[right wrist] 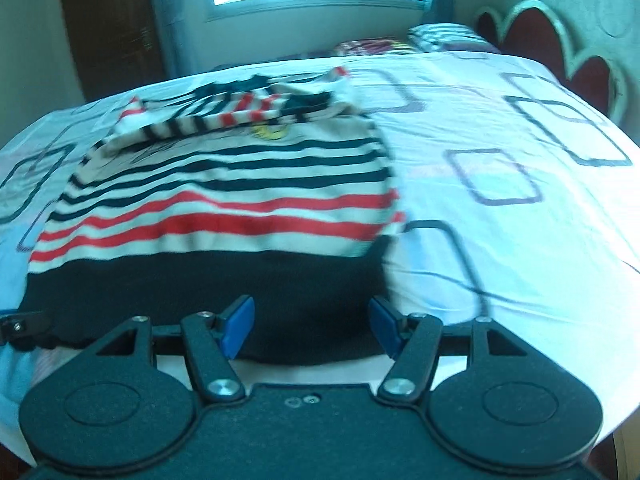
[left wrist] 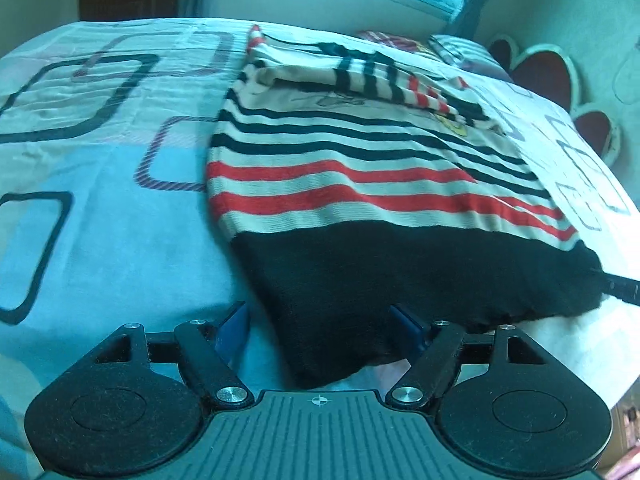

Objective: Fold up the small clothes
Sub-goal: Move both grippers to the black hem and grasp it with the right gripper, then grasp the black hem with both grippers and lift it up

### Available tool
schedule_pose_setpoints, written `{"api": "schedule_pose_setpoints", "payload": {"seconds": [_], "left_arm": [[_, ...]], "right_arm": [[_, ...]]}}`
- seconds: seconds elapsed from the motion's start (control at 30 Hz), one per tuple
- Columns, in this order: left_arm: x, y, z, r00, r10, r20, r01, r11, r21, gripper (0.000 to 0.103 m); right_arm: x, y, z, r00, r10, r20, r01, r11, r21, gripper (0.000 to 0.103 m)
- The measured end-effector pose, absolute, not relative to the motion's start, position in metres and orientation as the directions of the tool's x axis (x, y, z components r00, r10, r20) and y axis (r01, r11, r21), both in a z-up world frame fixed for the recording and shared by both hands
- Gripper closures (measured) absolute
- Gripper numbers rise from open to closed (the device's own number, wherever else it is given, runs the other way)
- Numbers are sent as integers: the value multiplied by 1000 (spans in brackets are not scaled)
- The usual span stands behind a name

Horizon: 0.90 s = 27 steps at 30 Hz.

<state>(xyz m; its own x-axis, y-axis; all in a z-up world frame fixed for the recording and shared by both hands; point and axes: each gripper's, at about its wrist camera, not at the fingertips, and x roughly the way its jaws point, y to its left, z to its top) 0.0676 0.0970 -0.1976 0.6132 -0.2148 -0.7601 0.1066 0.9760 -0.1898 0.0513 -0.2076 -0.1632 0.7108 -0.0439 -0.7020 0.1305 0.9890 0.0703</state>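
Left wrist view blurs at its edges, and I see only the tip of my right gripper (left wrist: 622, 288) at the sweater's (left wrist: 360, 184) far corner, the rest cut off. My left gripper (left wrist: 324, 332) stands spread, its blue pads (left wrist: 234, 330) on either side of the black hem's corner; the knit lies between them, but I see no pinch. In the right wrist view my right gripper (right wrist: 312, 328) is also spread, with the hem between the pads and possibly brushing them; motion blur leaves me unsure. The striped knit sweater, red, black and cream with sleeves folded across, lies flat ahead on the smooth bedsheet (right wrist: 500, 200) printed with rounded rectangles.
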Motion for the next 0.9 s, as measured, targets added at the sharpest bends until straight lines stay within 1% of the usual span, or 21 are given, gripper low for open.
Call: {"api": "schedule_pose_setpoints", "payload": {"seconds": [0.1, 0.13, 0.17, 0.2, 0.23, 0.27, 0.3, 0.33, 0.37, 0.4, 0.43, 0.5, 0.57, 0.6, 0.7, 0.9], "left_arm": [[74, 95, -197, 603, -235, -762, 123, 972, -202, 28], [76, 95, -197, 601, -241, -762, 128, 970, -206, 32], [78, 94, -196, 596, -245, -765, 134, 969, -206, 45], [81, 95, -196, 589, -249, -769, 138, 968, -207, 53], [85, 96, -195, 581, -254, -773, 139, 967, -213, 55], [88, 98, -195, 572, -261, -777, 138, 965, -223, 58], [91, 101, -194, 564, -271, -780, 133, 962, -239, 59], [93, 103, -194, 557, -282, -781, 129, 958, -255, 60], [95, 104, -194, 552, -288, -783, 130, 957, -260, 63], [95, 104, -194, 549, -287, -785, 134, 957, -256, 70], [96, 104, -194, 546, -287, -787, 137, 958, -254, 72], [97, 106, -194, 542, -290, -789, 134, 957, -259, 82], [97, 110, -193, 539, -306, -785, 119, 950, -289, 84], [97, 112, -191, 543, -317, -778, 114, 945, -305, 90], [99, 109, -182, 571, -337, -749, 142, 939, -314, 91], [128, 99, -144, 669, -343, -660, 189, 936, -295, 91]], "right_arm": [[54, -227, -168, 689, -71, -721, 178, 981, 74, 40], [56, -233, -170, 682, -71, -728, 192, 978, 85, 40], [58, -240, -174, 672, -58, -738, 202, 973, 107, 40], [60, -245, -177, 662, -33, -749, 206, 968, 140, 44], [62, -248, -180, 651, 1, -759, 204, 963, 176, 48], [65, -250, -183, 641, 37, -767, 198, 957, 212, 55], [67, -252, -185, 633, 68, -771, 193, 951, 243, 59], [68, -253, -187, 627, 94, -773, 189, 945, 268, 61], [70, -253, -186, 624, 114, -773, 177, 943, 282, 66], [71, -252, -185, 622, 124, -773, 161, 946, 282, 79], [72, -251, -184, 618, 142, -773, 139, 948, 285, 87], [73, -247, -180, 603, 169, -780, 109, 951, 290, 89], [73, -245, -176, 593, 189, -783, 84, 952, 293, 90], [72, -247, -174, 596, 204, -777, 89, 945, 316, 90], [76, -255, -159, 632, 264, -729, 89, 909, 407, 90], [108, -260, -121, 716, 299, -630, 52, 878, 476, 90]]}}
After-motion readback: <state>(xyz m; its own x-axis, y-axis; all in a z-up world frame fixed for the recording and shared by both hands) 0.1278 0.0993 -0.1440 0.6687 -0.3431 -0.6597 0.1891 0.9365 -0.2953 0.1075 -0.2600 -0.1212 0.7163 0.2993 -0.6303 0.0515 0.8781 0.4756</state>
